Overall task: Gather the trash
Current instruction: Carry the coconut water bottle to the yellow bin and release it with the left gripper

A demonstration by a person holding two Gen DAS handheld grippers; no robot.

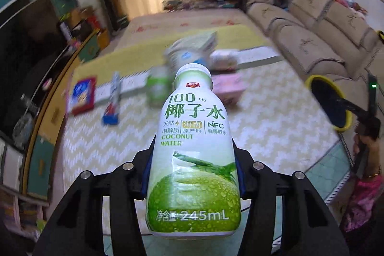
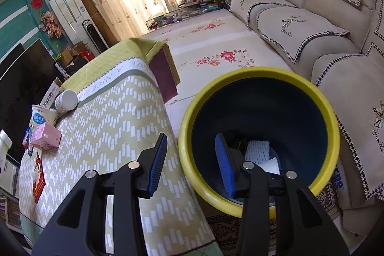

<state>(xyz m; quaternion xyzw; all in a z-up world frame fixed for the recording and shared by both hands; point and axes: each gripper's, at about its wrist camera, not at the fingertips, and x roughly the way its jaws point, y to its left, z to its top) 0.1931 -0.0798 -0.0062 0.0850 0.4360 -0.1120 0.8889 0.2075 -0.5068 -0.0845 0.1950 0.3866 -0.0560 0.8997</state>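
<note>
The left hand-held gripper [image 1: 192, 174] pinches the coconut water bottle [image 1: 194, 148] mid-body, likely light, stiff, slick-labelled plastic; the right hand-held gripper [image 2: 192, 157] straddles the bin [image 2: 259, 73] rim, its pads clear of it.

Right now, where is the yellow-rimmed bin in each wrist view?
Left wrist: bin at the right edge, beside the table, partly hidden by a dark handle.
Right wrist: bin fills the lower centre-right, with the right hand-held gripper open astride its near rim.
Shared landmark: pink box on the table.
</note>
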